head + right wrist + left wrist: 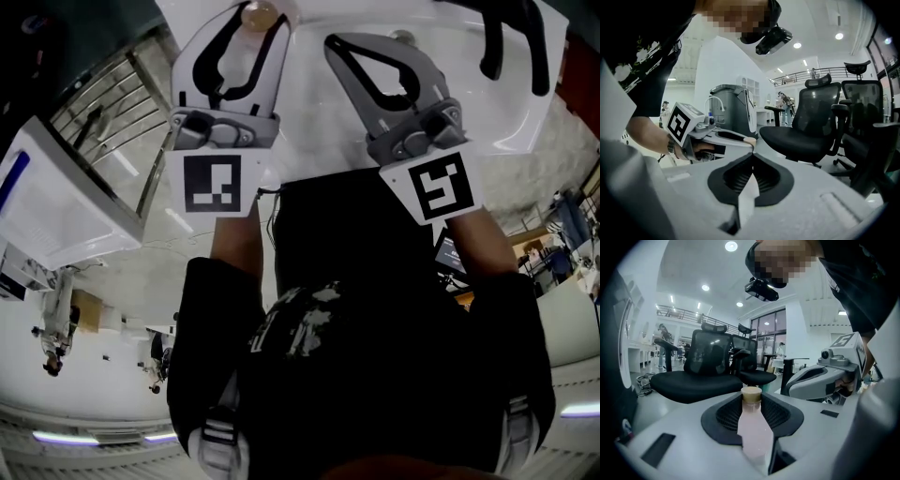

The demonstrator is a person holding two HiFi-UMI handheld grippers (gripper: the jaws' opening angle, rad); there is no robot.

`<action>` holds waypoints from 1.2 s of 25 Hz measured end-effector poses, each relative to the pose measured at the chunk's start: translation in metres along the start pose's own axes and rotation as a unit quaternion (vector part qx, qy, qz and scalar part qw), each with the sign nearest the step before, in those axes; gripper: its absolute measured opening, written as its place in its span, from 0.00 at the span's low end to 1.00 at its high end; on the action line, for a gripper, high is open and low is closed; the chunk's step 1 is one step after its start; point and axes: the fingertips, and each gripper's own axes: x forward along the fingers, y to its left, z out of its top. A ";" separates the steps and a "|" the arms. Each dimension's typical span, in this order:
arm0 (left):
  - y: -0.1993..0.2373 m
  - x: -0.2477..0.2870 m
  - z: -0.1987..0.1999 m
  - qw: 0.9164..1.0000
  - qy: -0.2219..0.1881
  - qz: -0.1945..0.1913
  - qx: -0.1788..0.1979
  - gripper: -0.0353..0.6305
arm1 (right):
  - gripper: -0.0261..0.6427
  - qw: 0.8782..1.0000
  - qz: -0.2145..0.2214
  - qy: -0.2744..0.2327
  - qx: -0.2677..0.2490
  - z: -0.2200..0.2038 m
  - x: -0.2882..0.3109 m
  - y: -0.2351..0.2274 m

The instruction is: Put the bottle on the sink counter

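Note:
A pale pink bottle (754,432) with a tan cap (751,393) stands between the jaws of my left gripper (753,409), which is shut on its body. In the head view the left gripper (255,26) holds the bottle cap (260,13) up over the white sink counter (441,89). My right gripper (330,39) hangs beside it on the right, its jaws shut with nothing between them. In the right gripper view the black pads of the right gripper (752,157) meet at the tips. The left gripper (717,136) shows to its left there.
A black faucet (511,37) stands at the far right of the counter. A metal rail rack (103,103) and a white box (56,202) lie to the left. Black office chairs (703,366) stand in the room behind.

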 end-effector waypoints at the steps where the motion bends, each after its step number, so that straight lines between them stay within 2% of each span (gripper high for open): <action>1: 0.003 0.002 -0.003 1.000 0.000 0.000 0.001 0.26 | 0.03 1.000 -0.001 0.002 0.002 -0.002 0.004 -0.001; 13: 0.022 0.010 -0.013 1.000 -0.015 0.001 -0.015 0.26 | 0.03 1.000 -0.002 0.014 0.016 -0.011 0.024 0.002; 30: 0.012 0.004 -0.024 1.000 -0.012 -0.005 0.028 0.26 | 0.03 1.000 0.006 0.014 0.020 -0.018 0.020 0.010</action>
